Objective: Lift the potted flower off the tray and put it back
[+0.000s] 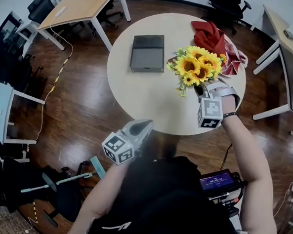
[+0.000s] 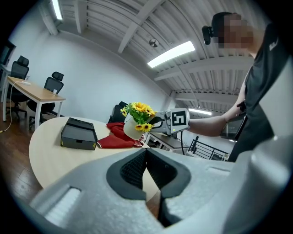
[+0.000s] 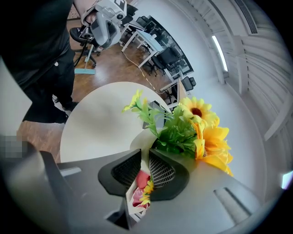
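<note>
Left gripper idles closed and empty off the bench. Right gripper pinches the pot by its rim, holding it tilted aloft, clear of the tray.

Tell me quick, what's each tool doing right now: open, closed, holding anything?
Left tool: closed, nothing between its jaws.
Right tool: closed on the rim of the white pot of yellow sunflowers, held in the air.
</note>
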A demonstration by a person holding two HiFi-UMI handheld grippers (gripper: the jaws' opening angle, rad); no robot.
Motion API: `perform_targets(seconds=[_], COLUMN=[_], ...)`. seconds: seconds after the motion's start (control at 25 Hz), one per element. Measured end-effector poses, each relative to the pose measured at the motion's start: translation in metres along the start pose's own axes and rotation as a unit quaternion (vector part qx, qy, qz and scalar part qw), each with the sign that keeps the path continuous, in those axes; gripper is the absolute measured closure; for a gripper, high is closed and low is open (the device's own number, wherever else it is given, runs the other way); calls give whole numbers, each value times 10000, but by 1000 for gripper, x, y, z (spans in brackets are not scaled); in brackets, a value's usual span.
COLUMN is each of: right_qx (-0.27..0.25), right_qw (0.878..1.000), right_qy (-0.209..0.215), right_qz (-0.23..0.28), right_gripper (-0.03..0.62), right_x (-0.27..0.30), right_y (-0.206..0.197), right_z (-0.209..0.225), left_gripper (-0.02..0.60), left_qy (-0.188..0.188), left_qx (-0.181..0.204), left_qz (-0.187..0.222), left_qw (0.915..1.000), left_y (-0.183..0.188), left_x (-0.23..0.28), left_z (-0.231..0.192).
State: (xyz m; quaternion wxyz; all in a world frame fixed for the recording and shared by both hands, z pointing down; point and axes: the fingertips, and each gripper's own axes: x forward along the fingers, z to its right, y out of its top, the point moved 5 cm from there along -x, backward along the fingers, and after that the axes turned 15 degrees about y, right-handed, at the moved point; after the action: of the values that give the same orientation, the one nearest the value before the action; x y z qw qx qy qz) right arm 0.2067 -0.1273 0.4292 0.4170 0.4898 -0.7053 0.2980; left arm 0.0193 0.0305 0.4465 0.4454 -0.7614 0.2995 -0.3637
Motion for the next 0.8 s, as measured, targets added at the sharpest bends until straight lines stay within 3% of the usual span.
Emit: perform_targets(seconds=[0.28,0.8], right_qx=[196,313], right_qw=[9996,9992], right_qy=[56,4], right_qz=[-171,-242], right_gripper=[541,540], right_x=[-7,-12], right_y=[7,10], right_z=[-4,-5], left_gripper=[577,577], left_qy=[-284,-75], left_qx=[159,174], left_qz=[-22,82], left_qw=[9995,9998], left_y=[14,28], left_x=[-14,-17], left_z=[-4,-23])
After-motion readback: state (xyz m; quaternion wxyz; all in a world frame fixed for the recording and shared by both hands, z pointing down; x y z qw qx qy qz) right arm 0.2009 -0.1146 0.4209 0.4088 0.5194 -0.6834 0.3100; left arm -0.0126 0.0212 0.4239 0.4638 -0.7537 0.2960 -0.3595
